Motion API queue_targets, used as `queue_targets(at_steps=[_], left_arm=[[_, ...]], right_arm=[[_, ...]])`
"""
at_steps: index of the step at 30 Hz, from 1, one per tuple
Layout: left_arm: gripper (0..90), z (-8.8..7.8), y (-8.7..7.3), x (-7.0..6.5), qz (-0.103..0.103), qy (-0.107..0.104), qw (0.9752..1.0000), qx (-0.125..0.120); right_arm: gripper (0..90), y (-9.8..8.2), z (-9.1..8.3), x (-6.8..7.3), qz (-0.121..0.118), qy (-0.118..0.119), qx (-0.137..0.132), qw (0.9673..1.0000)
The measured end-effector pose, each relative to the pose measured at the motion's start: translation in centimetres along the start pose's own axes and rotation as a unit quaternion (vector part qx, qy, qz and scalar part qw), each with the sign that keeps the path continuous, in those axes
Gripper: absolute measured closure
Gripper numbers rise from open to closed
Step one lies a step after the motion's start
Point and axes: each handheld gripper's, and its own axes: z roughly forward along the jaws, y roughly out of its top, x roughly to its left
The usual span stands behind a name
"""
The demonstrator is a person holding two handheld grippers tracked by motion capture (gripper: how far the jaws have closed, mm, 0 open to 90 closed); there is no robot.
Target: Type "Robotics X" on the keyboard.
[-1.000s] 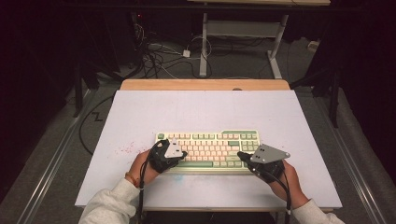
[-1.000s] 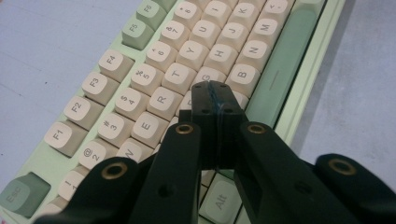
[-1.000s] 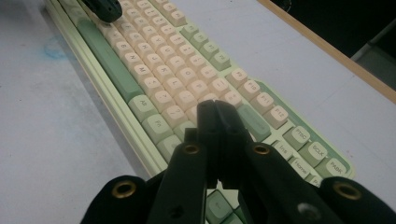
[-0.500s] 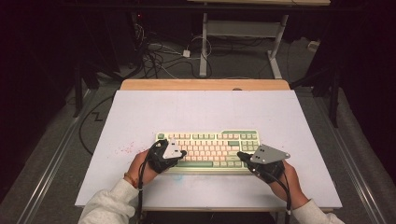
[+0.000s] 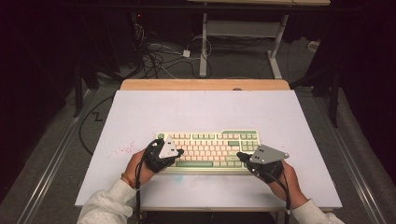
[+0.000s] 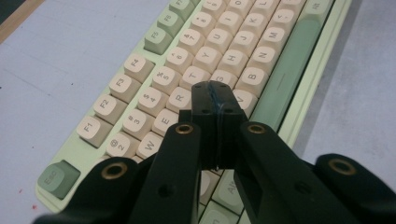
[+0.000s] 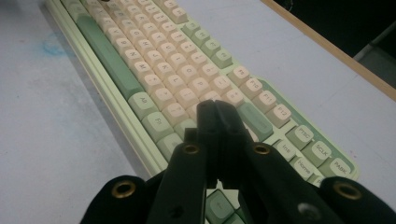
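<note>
Left gripper and right gripper unmoved since earlier frame, jaws pressed together, tips over keyboard, nothing pinched, at 6 o'clock of desk.

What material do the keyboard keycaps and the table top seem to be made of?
Keycaps: probably matte plastic, with moulded rounded edges, printed legends and only soft highlights. Table top: a pale, dull, flat sheet, perhaps laminate or painted board, with a light wooden strip along its far edge.
</note>
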Motion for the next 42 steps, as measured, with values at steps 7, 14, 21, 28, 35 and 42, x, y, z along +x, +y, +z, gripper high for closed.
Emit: queue_targets(at_steps=[7, 14, 21, 28, 35, 42], left_arm=[[87.7, -0.5, -0.4, 0.5, -0.009, 0.007, 0.9999, -0.003], [87.7, -0.8, -0.7, 0.7, -0.015, 0.012, 0.9998, -0.007], [87.7, -0.9, -1.0, 1.1, -0.021, 0.018, 0.9996, -0.007], [87.7, -0.8, -1.2, 1.6, -0.031, 0.019, 0.9993, -0.007], [87.7, -0.2, -1.1, 1.5, -0.029, 0.008, 0.9996, -0.001], [87.6, 0.6, -1.0, 1.4, -0.027, 0.002, 0.9996, 0.011]], right_arm=[[90.0, 0.0, 0.2, 0.1, -0.001, 0.003, 0.002, 1.0000], [90.0, -0.1, 0.2, 0.1, 0.000, 0.003, 0.002, 1.0000], [90.0, -0.1, 0.3, 0.1, -0.001, 0.004, 0.002, 1.0000], [89.8, -0.1, 0.3, 0.2, -0.002, 0.004, 0.004, 1.0000], [89.9, -0.1, 0.3, 0.2, -0.002, 0.004, 0.005, 1.0000], [90.0, 0.0, 0.3, 0.2, -0.003, 0.005, 0.006, 1.0000]])
